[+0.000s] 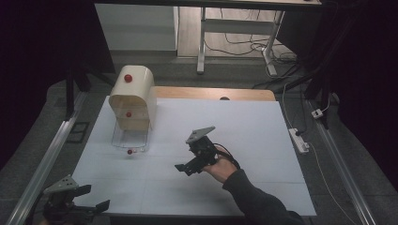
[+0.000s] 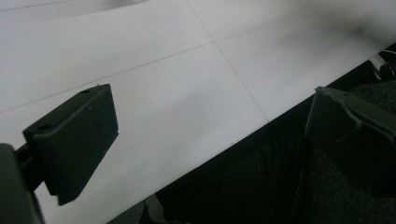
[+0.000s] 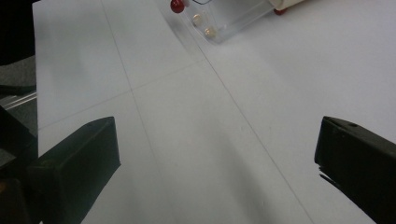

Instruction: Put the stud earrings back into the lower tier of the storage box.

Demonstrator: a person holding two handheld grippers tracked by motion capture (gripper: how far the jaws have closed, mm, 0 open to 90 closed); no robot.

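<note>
The clear drawer sticks out from under the cream box at the table's far left, its red knob facing us. The right gripper hovers mid-table, jaws wide, holding nothing. The left gripper waits by the near edge, likewise agape.

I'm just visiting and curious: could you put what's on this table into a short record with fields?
Surface: white table top
Main object: cream bread-bin-like box, red knob on top
In front of it: clear tray with a small red knob
Right tool: mid-table, jaws open, holding nothing
Left tool: at the near left edge, jaws open, holding nothing
</note>
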